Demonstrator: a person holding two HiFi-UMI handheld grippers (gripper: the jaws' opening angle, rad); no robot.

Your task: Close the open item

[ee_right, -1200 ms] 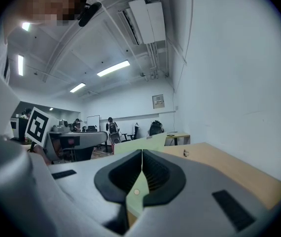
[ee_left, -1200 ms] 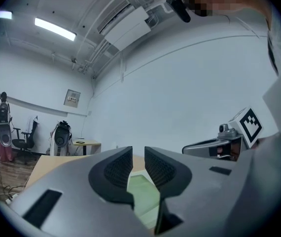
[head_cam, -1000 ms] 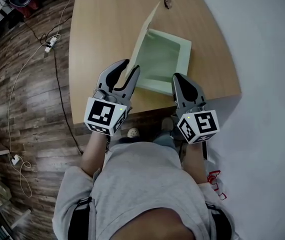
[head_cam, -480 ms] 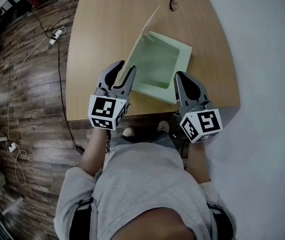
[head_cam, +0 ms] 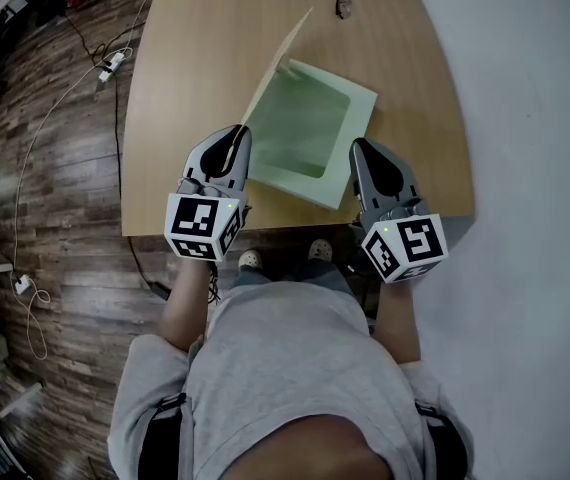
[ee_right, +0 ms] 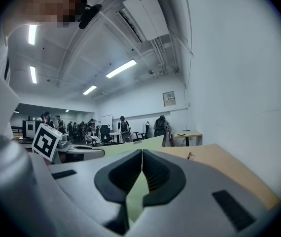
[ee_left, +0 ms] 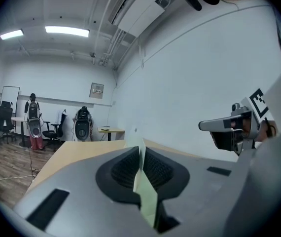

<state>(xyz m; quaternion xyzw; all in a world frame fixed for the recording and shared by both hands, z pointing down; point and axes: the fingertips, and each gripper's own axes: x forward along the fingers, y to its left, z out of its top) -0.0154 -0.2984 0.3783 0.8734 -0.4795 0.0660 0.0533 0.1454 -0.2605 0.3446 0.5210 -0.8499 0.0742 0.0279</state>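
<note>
A pale green box (head_cam: 361,128) lies open on the wooden table (head_cam: 185,78), its lid (head_cam: 273,68) standing up along the left side. My left gripper (head_cam: 237,134) is at the lid's near end; its jaws have just been closing, and its pads now press on the lid's thin edge (ee_left: 148,196). At the box's near right corner my right gripper (head_cam: 361,150) has its pads together, with a strip of green box wall (ee_right: 135,201) caught between them. In the right gripper view the raised lid (ee_right: 135,146) shows beyond the jaws.
A small dark object (head_cam: 344,4) lies near the table's far edge. The table's near edge (head_cam: 265,230) runs just under both grippers. White cables (head_cam: 105,68) trail over the wood floor at the left. People and office chairs (ee_left: 56,127) stand far behind.
The left gripper's jaws, open around the lid's edge before, have closed on it. Both grippers have shifted a little along the box.
</note>
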